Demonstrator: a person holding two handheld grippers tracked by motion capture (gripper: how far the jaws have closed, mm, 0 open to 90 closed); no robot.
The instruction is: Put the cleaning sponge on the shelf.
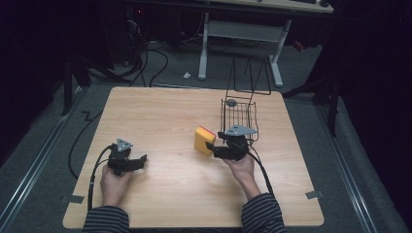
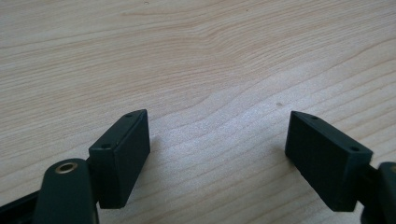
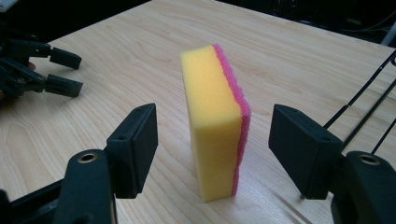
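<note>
Sponge (image 3: pixel 215 121) between open right claw (image 3: pixel 213 149)

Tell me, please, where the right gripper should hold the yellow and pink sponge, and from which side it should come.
Grip the sponge across its two broad faces, the yellow foam and the pink scouring layer, around mid-height. It stands upright on a narrow edge, so level jaws fit it. The right gripper is open and already straddles it; probably it can just close, gently, since foam squashes.

A pale wooden table (image 1: pixel 160 116) stands on grey floor (image 1: pixel 43 145); a white-legged desk (image 1: pixel 243 31) sits beyond, in a dark room.
</note>
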